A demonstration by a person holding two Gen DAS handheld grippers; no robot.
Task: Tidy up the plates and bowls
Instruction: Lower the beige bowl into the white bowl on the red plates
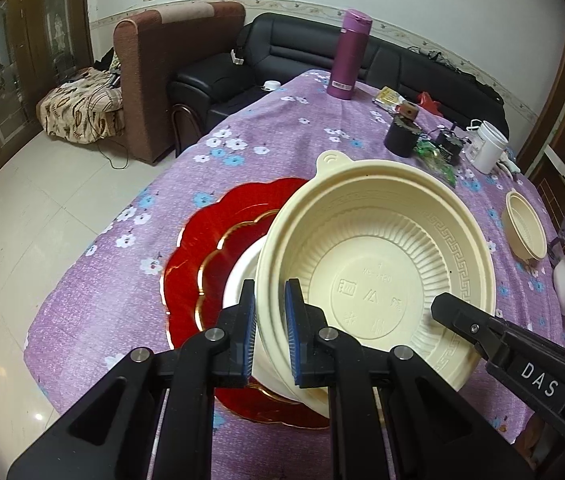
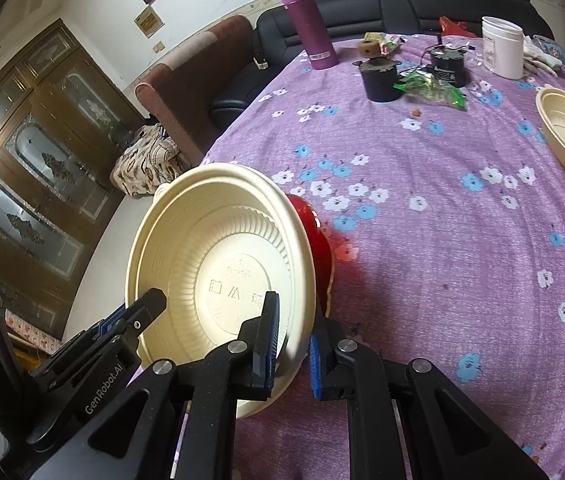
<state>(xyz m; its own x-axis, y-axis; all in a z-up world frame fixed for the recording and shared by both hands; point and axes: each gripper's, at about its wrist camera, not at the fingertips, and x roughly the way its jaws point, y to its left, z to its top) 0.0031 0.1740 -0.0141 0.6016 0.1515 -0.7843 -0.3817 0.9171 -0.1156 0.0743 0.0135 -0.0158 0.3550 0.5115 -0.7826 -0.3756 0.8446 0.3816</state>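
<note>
1. Left claw point(image 1: 270, 330): pinching the near-left rim of the cream bowl point(image 1: 374, 272), one pad inside the wall, one outside.
2. Right claw point(image 2: 294, 344): pinching the same bowl's rim on the opposite side; its pads bracket the wall in the right wrist view.
3. Cream bowl: held tilted between both claws, above the red plate point(image 1: 210, 248) and a white bowl point(image 1: 242, 276) that sits on that plate.
4. Red plate: scalloped, gold-trimmed, near the worktop's point(image 1: 282, 136) left edge, towards the near side.
5. Second cream bowl point(image 1: 524, 224): alone near the right edge, well apart.
6. Far edge, unrelated: purple flask point(image 1: 348, 54), black pot point(image 1: 402, 138), white jar point(image 1: 488, 146).
7. Handling note, as judged: the step appears to be nesting the held bowl into the white one. Level it first, centre it over the lower rim, lower both claws together, and release only once it is seated; the thin wall may flex under uneven pull.
</note>
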